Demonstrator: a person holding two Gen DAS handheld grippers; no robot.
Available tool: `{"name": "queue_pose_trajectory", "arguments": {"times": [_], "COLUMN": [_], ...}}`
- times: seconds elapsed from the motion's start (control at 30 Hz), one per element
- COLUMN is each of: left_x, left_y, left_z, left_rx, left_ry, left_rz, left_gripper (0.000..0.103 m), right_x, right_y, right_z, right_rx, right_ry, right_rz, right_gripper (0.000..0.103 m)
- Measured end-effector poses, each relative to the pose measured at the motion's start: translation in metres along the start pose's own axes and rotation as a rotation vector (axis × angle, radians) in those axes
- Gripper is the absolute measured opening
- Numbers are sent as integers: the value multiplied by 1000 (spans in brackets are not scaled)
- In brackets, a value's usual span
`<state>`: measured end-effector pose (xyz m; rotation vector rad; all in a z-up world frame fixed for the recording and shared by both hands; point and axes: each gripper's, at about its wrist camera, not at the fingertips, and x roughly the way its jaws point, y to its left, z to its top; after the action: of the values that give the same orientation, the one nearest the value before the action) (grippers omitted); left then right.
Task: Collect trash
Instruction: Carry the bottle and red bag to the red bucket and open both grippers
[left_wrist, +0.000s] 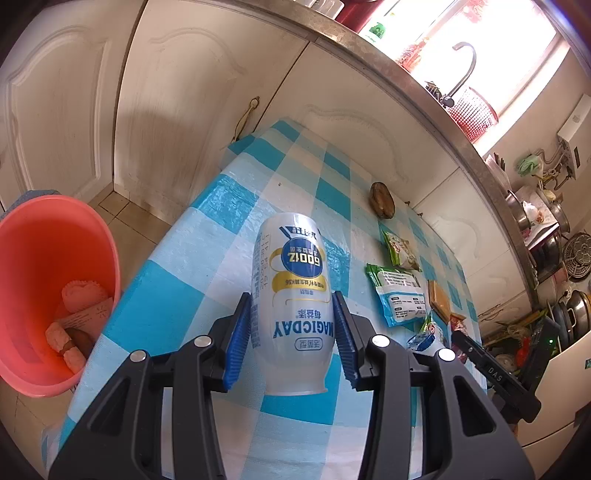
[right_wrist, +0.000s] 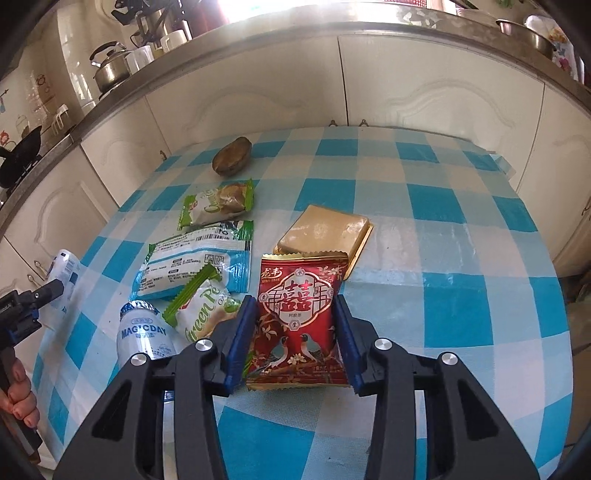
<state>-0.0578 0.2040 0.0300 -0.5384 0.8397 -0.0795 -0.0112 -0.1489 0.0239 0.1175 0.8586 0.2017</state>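
My left gripper (left_wrist: 291, 317) is shut on a white MAGICDAY bottle (left_wrist: 290, 295), held upside down above the blue checked table (left_wrist: 207, 236). An orange bucket (left_wrist: 33, 240) with trash in it stands on the floor to the left. My right gripper (right_wrist: 295, 325) has its blue pads on both sides of a red snack packet (right_wrist: 299, 317) that rests on the table (right_wrist: 443, 258). A second MAGICDAY bottle (right_wrist: 144, 336), green packets (right_wrist: 203, 314) and a brown wafer pack (right_wrist: 325, 229) lie near it.
A brown pastry (right_wrist: 232, 157) lies at the far side of the table. White cabinet doors (left_wrist: 173, 92) and a steel counter (right_wrist: 332, 29) with pots run behind. The left gripper and its bottle (right_wrist: 62, 273) show at the left edge of the right wrist view.
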Motion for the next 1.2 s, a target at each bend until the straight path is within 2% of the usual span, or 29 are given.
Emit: {"name": "queue_pose_trajectory", "arguments": {"times": [0.27,0.53,0.77,0.93,1.2], "left_x": [-15,-39,-66,-84,-94], "left_y": [14,40,75,115,177], "left_z": [3,7,11,13,16], "left_rx": [-22,-60,-105,-165,-279], "left_ry": [-29,-74,-119,-150,-166], "left_rz": [-17,-15,30,102,184], "left_gripper": [44,44,44,44,44], "right_x": [-37,-51,-51,-42,-20], "right_y": [12,49,115,174,287], "right_z": [18,27,28,24,17], "right_rx": [25,8,-59,-130,-343], "right_ry": [-102,-113,-75,-21,38], "right_rz": [15,107,257,378,492], "right_gripper": [44,44,44,44,44]}}
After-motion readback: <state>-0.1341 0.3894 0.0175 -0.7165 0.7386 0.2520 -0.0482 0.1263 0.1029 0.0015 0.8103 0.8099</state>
